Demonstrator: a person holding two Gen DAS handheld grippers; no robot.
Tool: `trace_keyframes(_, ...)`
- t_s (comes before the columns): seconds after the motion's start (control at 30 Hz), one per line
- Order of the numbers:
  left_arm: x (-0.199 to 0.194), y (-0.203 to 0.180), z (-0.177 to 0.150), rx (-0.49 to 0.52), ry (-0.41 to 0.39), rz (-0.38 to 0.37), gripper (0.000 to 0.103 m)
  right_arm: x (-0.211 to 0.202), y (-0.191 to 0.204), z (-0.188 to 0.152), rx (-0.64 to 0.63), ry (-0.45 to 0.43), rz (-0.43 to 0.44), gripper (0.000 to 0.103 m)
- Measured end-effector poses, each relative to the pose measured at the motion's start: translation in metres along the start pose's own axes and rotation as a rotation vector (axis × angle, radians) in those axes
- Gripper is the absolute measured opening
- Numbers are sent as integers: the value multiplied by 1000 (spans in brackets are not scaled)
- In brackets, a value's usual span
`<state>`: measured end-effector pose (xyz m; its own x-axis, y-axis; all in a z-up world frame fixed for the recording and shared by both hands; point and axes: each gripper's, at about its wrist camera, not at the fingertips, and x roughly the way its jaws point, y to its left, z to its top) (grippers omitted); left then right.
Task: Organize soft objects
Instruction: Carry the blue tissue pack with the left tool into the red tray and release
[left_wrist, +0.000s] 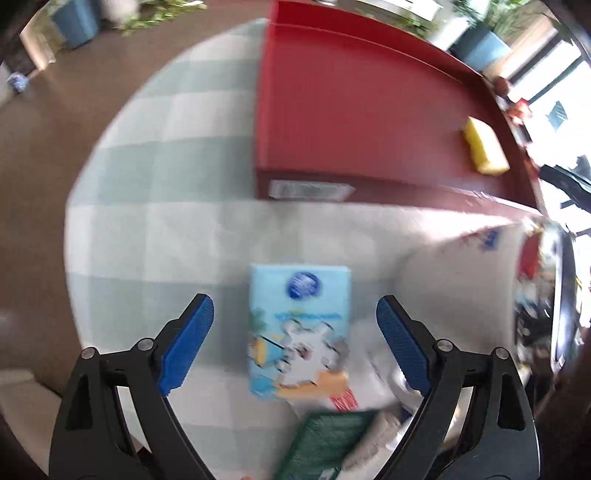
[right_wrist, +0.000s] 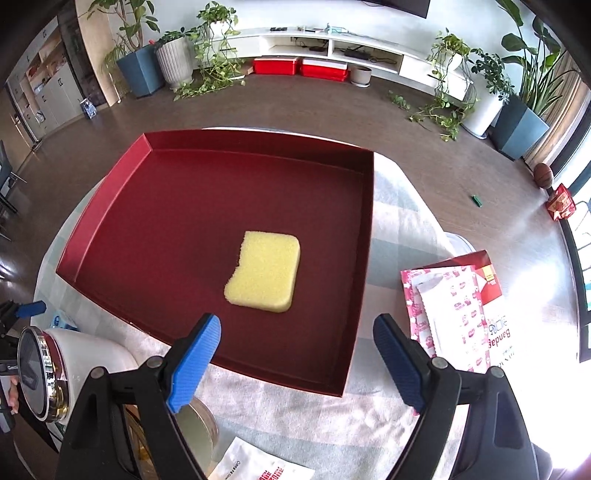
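Landmark: red tray (right_wrist: 177, 236) on the checked cloth (left_wrist: 155, 229). Yellow sponge (right_wrist: 264, 273) lies flat inside the tray, toward its near right part, clear of the walls. Right gripper (right_wrist: 297, 363) hangs over the tray's near edge, jaws spread wide, nothing between them. Left gripper (left_wrist: 295, 343) is off the tray's near side, over a blue tissue pack (left_wrist: 299, 332) lying on the cloth; jaws wide, pads clear of the pack on both sides (view is blurred). Green pad (left_wrist: 325, 439) lies just nearer than the pack. Pink-printed packets (right_wrist: 450, 314) lie right of the tray, white appliance (right_wrist: 74, 365) at its near left.
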<state>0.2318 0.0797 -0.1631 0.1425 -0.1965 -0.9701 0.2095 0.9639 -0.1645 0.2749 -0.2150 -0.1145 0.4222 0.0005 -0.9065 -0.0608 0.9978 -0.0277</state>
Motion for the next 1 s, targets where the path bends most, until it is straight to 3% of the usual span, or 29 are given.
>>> trace_keyframes(0.13, 1, 4, 2, -20, 6, 19, 92, 0, 3, -1, -8, 4, 11, 87)
trace_keyframes(0.2, 5, 13, 5, -68, 49, 10, 89, 1, 5, -1, -8, 3, 12, 87)
trace_keyframes(0.3, 13, 22, 6, -85, 94, 26, 80, -1, 6, -1, -12, 2, 17, 87)
trace_keyframes(0.37, 13, 17, 7, -52, 98, 62, 66, -1, 8, -1, -15, 0, 13, 87)
trace_keyframes(0.4, 12, 13, 7, -26, 96, 103, 54, -2, 8, -1, -15, -2, 13, 87)
trace_keyframes(0.43, 11, 11, 8, -13, 89, 126, 51, -3, 8, -1, -11, -3, 14, 87)
trace_keyframes(0.7, -13, 2, 2, -24, -13, 119, 51, -1, 8, 1, -12, 1, 10, 87)
trace_keyframes(1.0, -49, 2, 25, -40, -116, 154, 51, 5, 9, 2, -15, 15, 14, 87)
